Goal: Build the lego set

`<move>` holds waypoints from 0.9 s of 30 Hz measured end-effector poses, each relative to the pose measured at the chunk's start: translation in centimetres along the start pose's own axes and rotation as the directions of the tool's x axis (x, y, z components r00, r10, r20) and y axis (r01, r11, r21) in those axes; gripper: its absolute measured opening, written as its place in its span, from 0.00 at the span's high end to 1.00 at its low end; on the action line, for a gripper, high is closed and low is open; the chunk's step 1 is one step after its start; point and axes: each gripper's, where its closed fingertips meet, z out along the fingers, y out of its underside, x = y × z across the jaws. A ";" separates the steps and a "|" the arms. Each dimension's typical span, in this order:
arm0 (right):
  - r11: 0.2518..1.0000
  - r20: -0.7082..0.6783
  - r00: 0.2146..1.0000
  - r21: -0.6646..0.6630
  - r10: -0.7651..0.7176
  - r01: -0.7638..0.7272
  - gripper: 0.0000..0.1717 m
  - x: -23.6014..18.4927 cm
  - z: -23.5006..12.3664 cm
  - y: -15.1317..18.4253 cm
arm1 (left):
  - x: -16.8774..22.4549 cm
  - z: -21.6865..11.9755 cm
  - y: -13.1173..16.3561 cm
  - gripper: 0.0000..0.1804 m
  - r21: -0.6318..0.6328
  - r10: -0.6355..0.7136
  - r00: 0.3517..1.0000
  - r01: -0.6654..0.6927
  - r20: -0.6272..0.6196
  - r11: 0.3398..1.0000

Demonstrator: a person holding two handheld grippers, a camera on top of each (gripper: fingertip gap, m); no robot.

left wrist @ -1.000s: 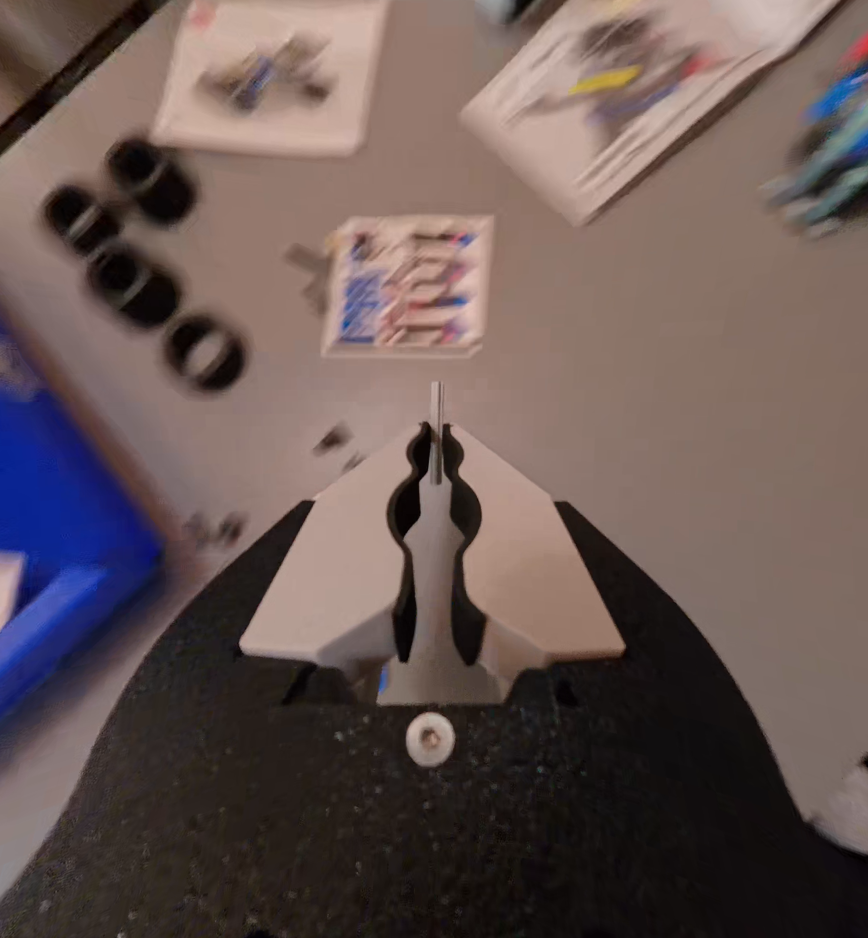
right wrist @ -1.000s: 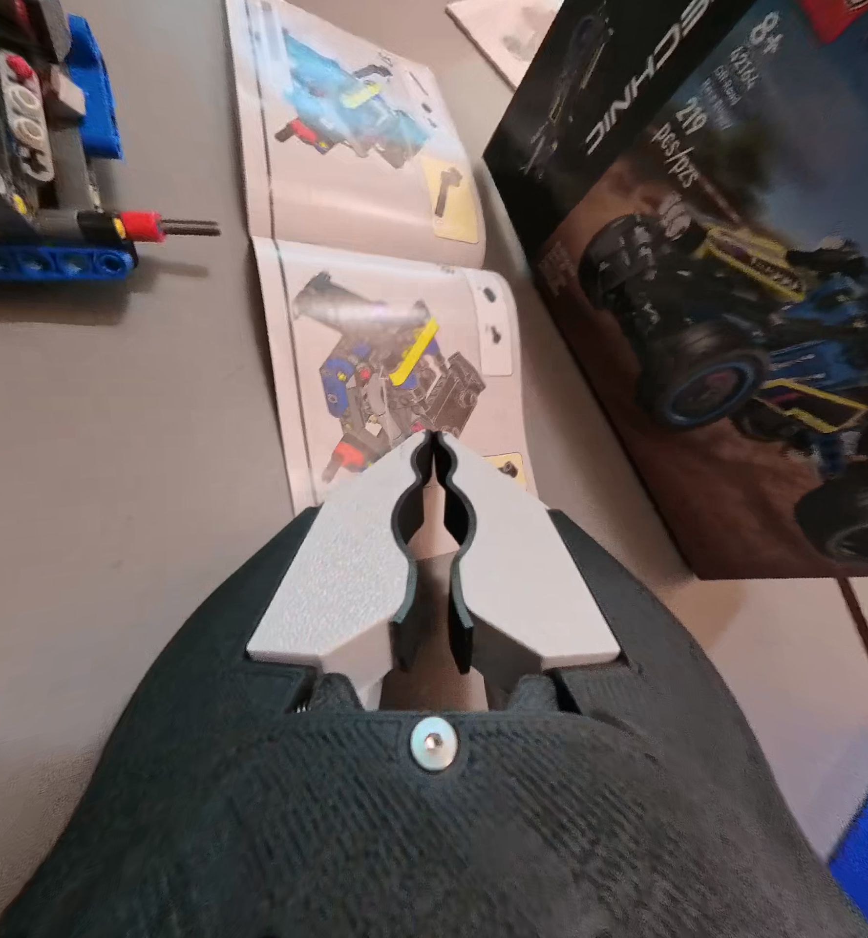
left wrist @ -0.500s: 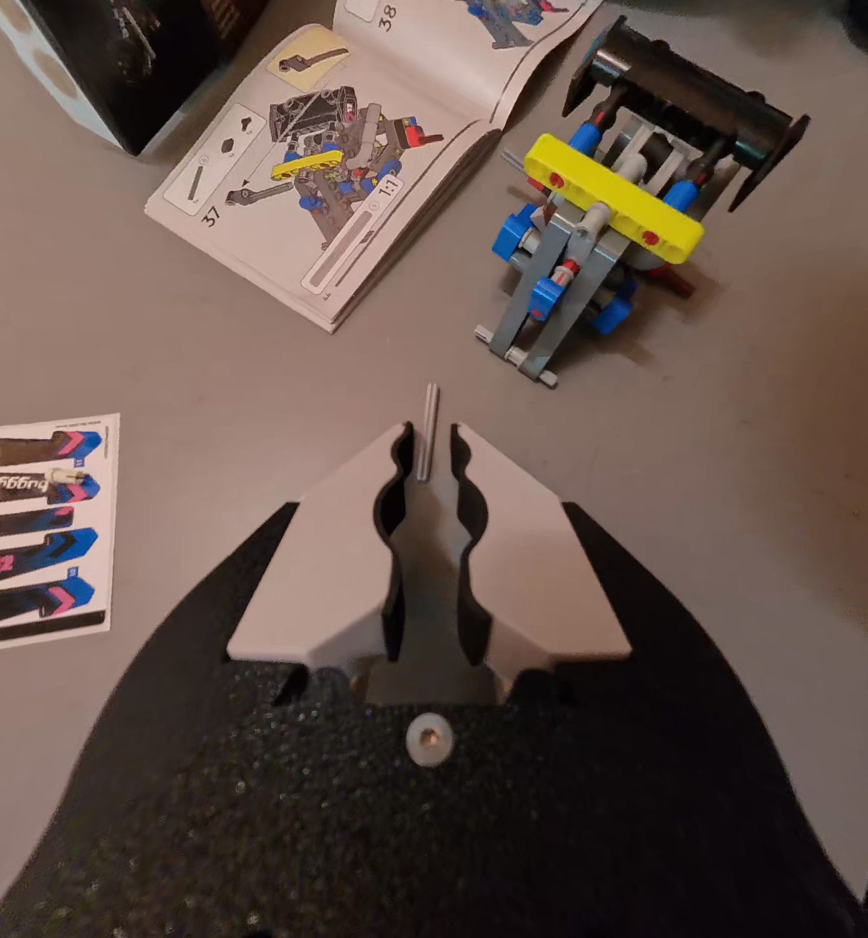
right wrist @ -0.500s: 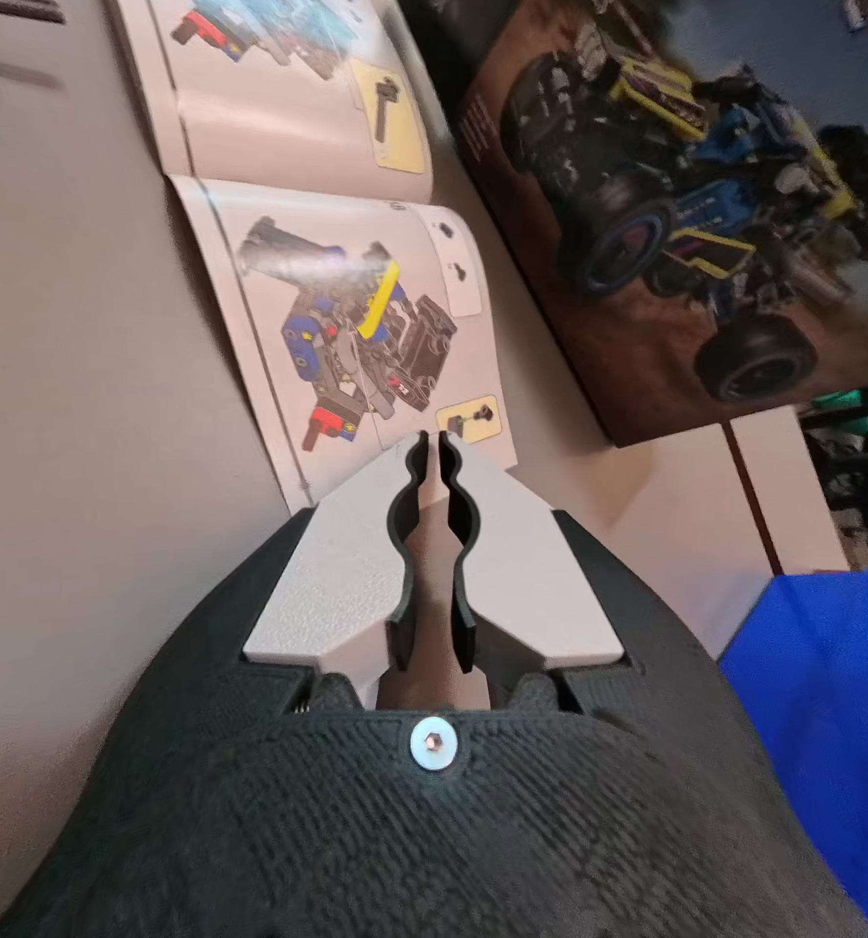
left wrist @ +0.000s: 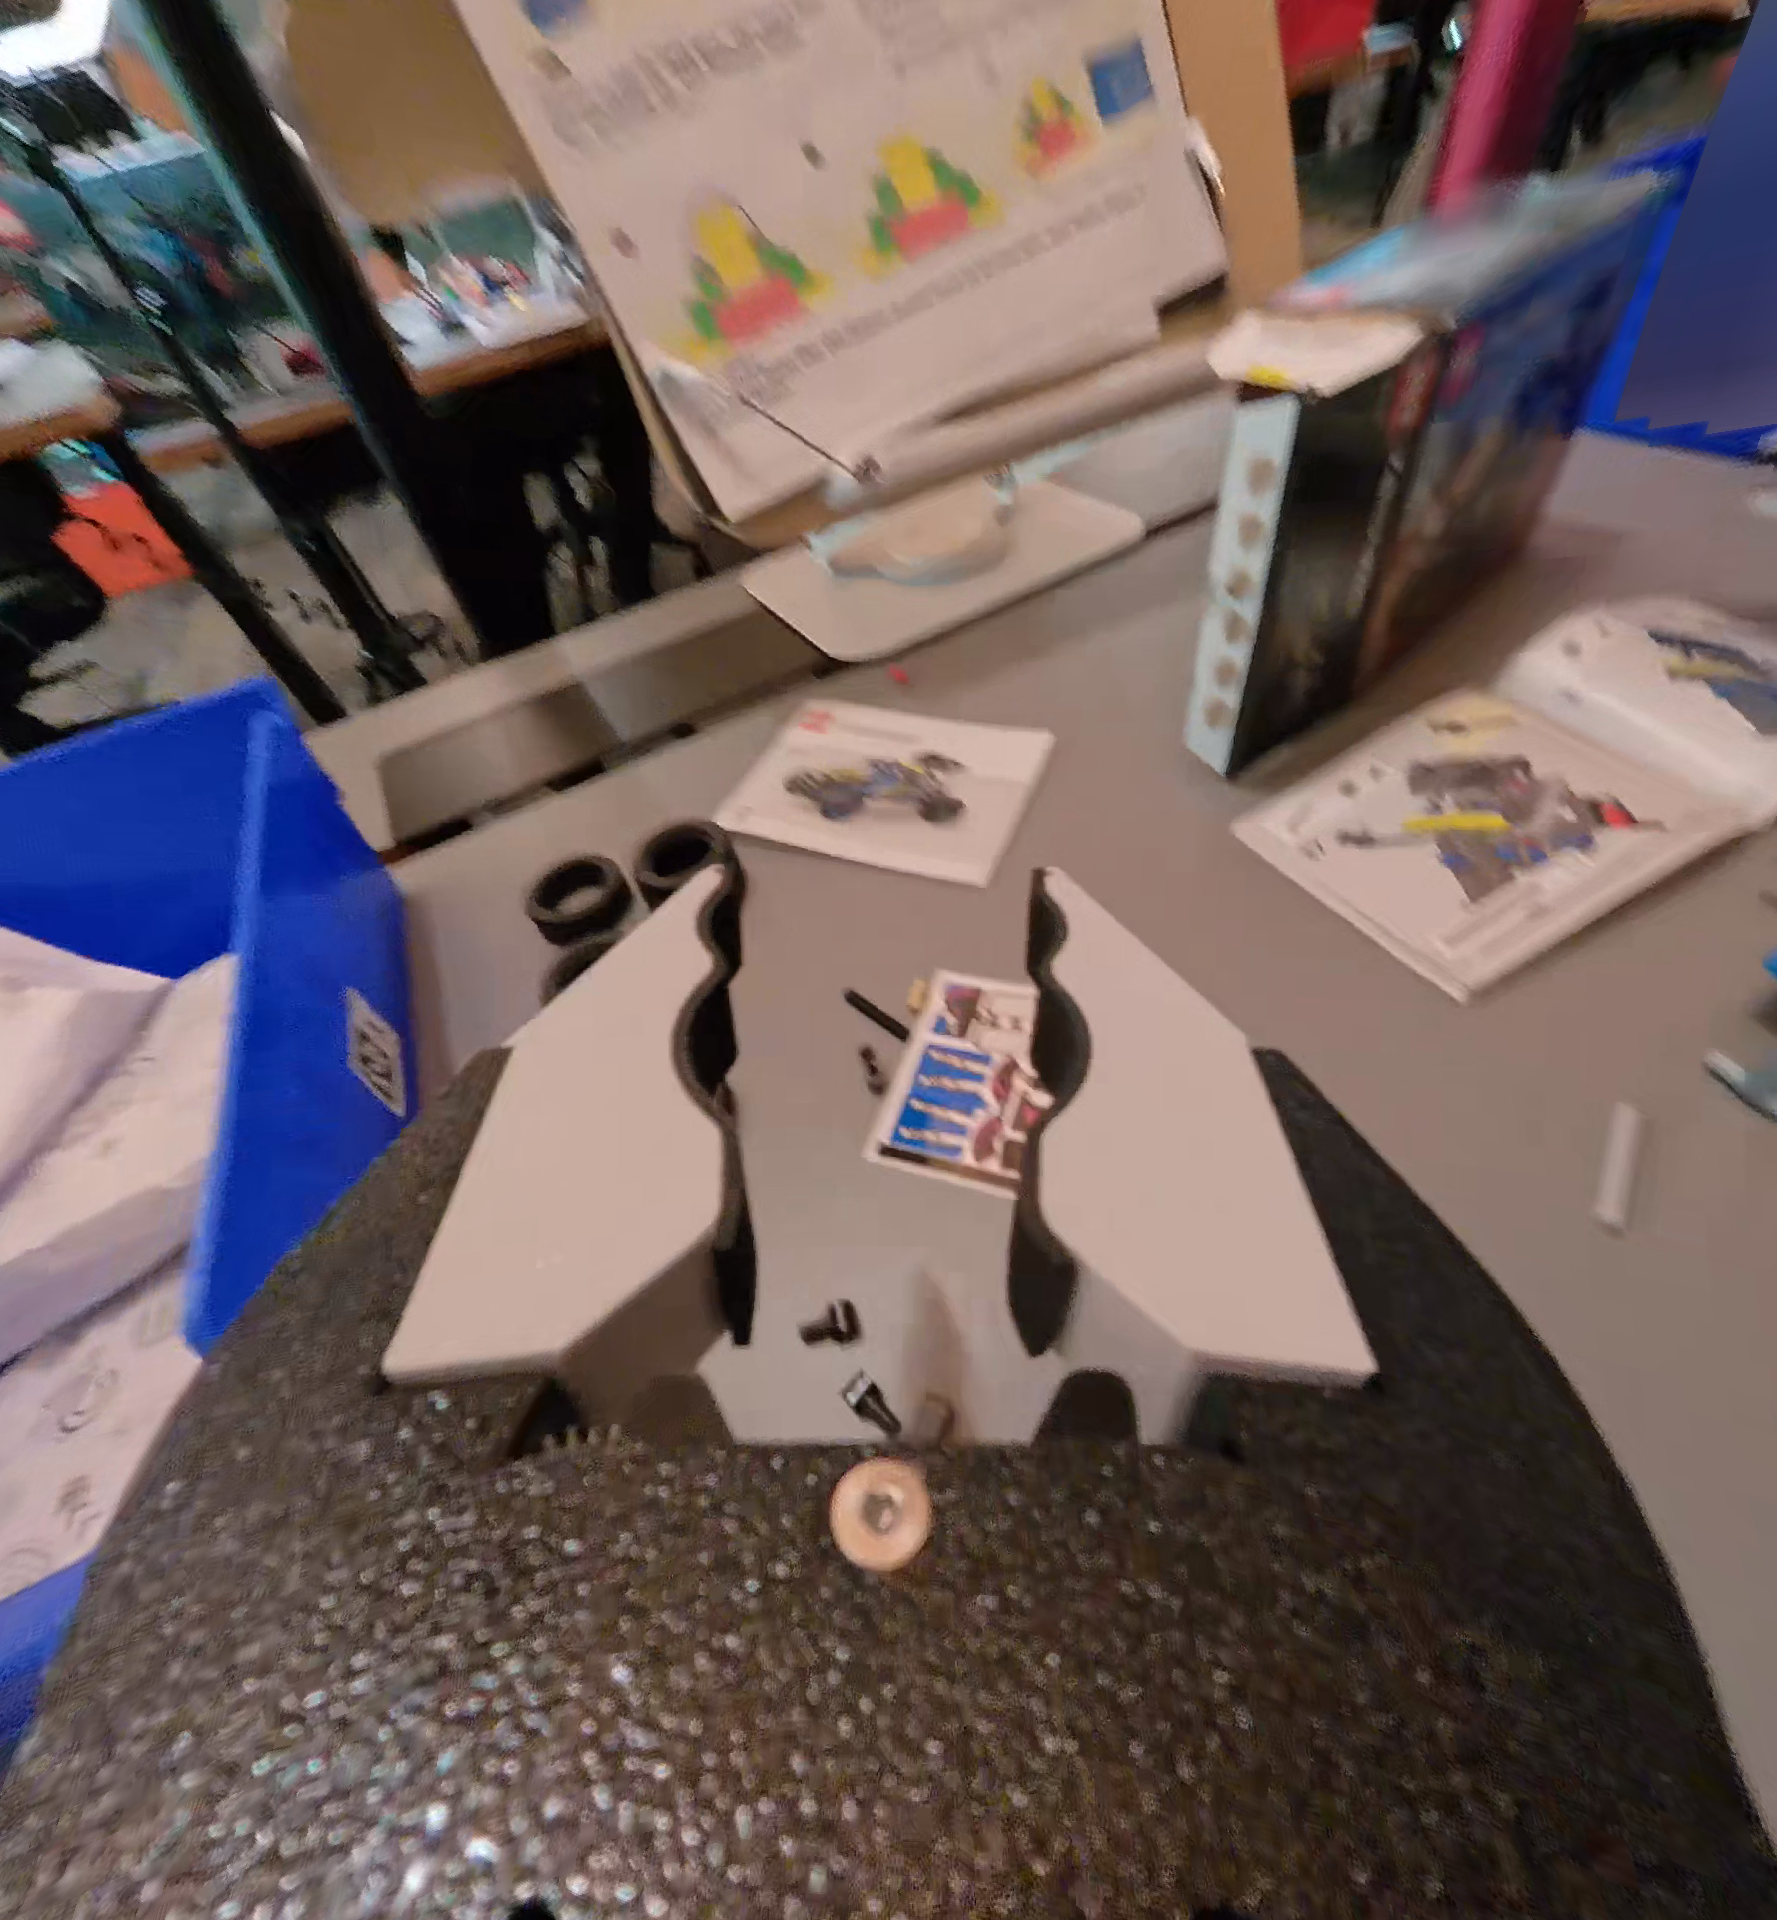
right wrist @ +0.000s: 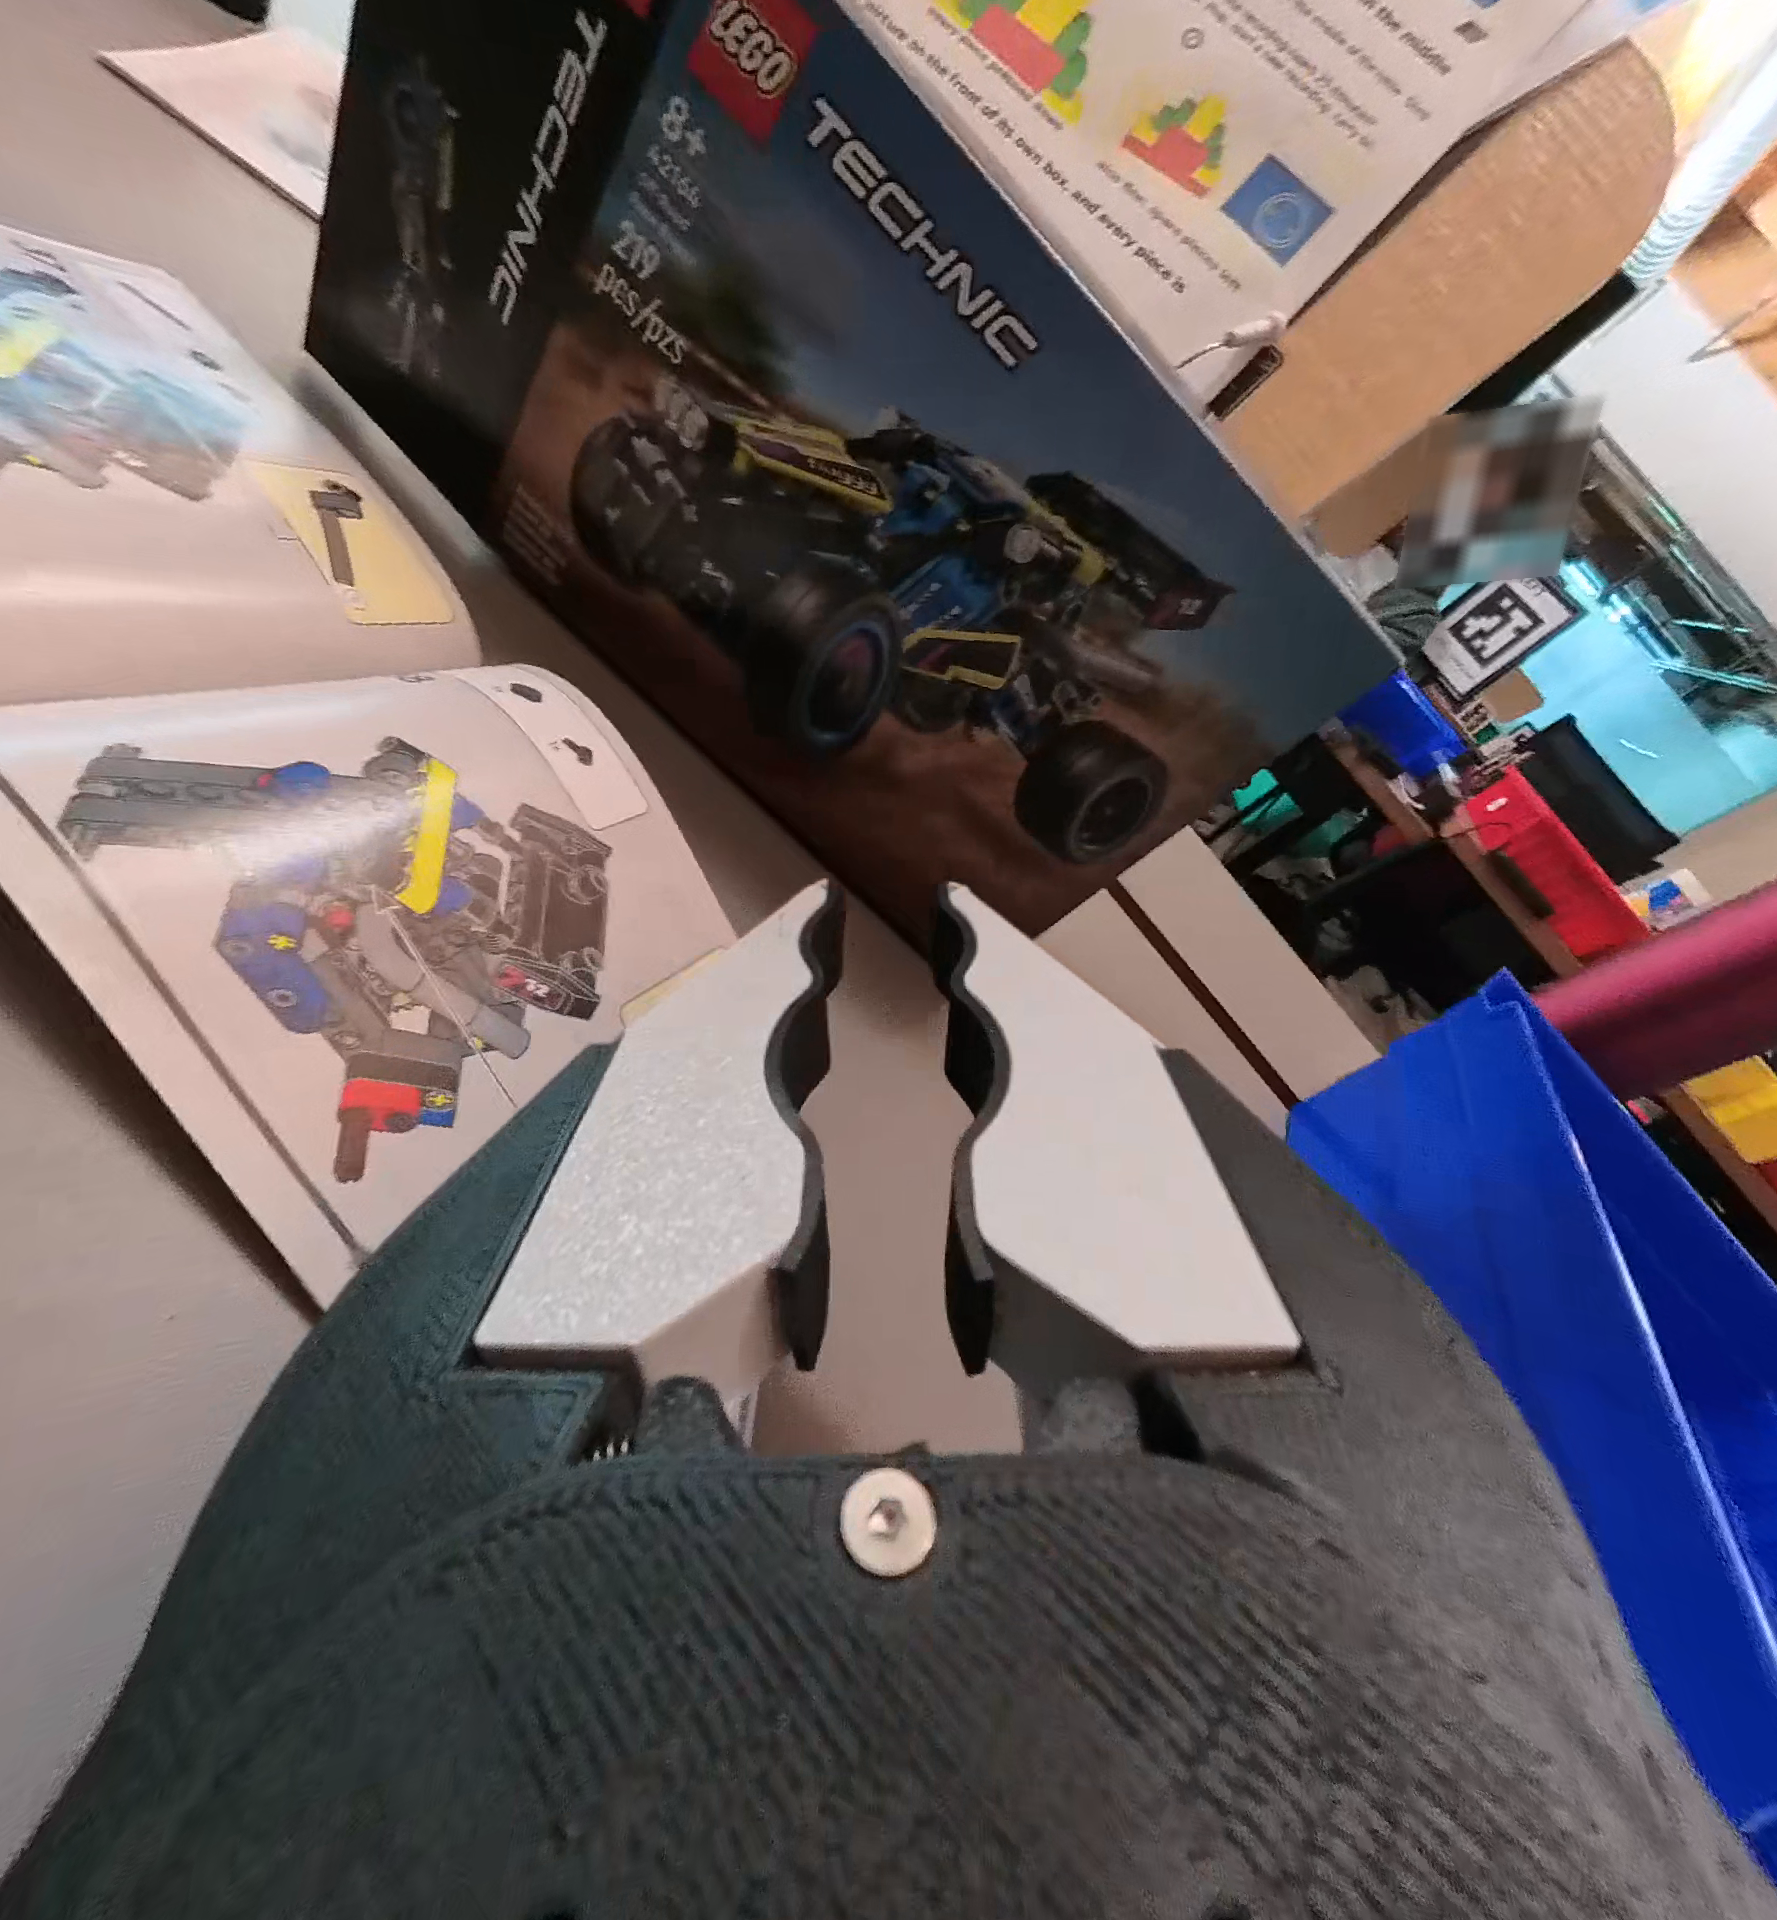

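Left gripper (left wrist: 879, 904) wide open, nothing held, over grey table (left wrist: 1383, 1091); sticker sheet (left wrist: 951, 1091) and small black pins (left wrist: 868, 1013) showing between its fingers, black tyres (left wrist: 624, 894) just left. Right gripper (right wrist: 889, 904) slightly open, bare, near printed toy-car box (right wrist: 863, 499), beside open instruction booklet (right wrist: 323, 904). Blue bin (right wrist: 1549, 1247) at right.

— Any lettering near the right gripper (right wrist: 889, 906)?
— Printed words and numbers on the toy box (right wrist: 863, 468) just ahead of it, and on the white board (right wrist: 1175, 125) above.
— And the left gripper (left wrist: 884, 883)?
— A printed sticker sheet (left wrist: 957, 1091) shows between its fingers. A label (left wrist: 375, 1049) is on the blue bin (left wrist: 302, 883) to its left.
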 end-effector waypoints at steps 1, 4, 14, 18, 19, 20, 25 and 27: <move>1.000 -0.013 1.000 -0.005 -0.001 0.001 0.93 0.2 0.0 0.1 | -0.8 0.0 -0.5 0.66 0.035 -0.006 0.999 0.004 0.036 0.999; 1.000 -0.053 0.999 -0.024 -0.010 0.009 0.93 0.8 0.1 0.5 | -2.6 0.1 -1.1 0.52 0.105 0.016 0.988 -0.032 0.151 0.994; 0.999 -0.077 0.997 -0.029 -0.016 0.014 0.94 1.2 0.4 0.7 | -4.9 -0.5 2.4 0.73 -0.107 0.073 0.993 -0.062 0.095 0.992; 0.999 -0.069 0.997 -0.038 -0.029 0.027 0.94 0.9 0.5 0.8 | -3.3 1.0 6.4 0.78 -0.355 0.080 0.994 -0.099 -0.068 0.930; 0.999 -0.067 0.997 -0.037 -0.032 0.030 0.94 0.9 0.5 0.8 | -3.5 1.7 7.0 0.78 -0.387 0.082 0.995 -0.094 -0.049 0.917; 0.999 -0.065 0.997 -0.039 -0.035 0.032 0.94 0.8 0.5 0.9 | -3.3 2.4 7.5 0.81 -0.413 0.056 0.997 -0.073 -0.053 0.908; 0.998 -0.064 0.997 -0.045 -0.043 0.040 0.94 0.8 0.6 1.0 | -1.0 6.2 8.8 0.83 -0.490 -0.127 0.985 0.055 -0.114 0.870; 0.998 -0.064 0.997 -0.043 -0.043 0.040 0.94 0.8 0.6 0.9 | -1.3 6.8 10.3 0.85 -0.554 -0.113 0.990 0.046 -0.088 0.831</move>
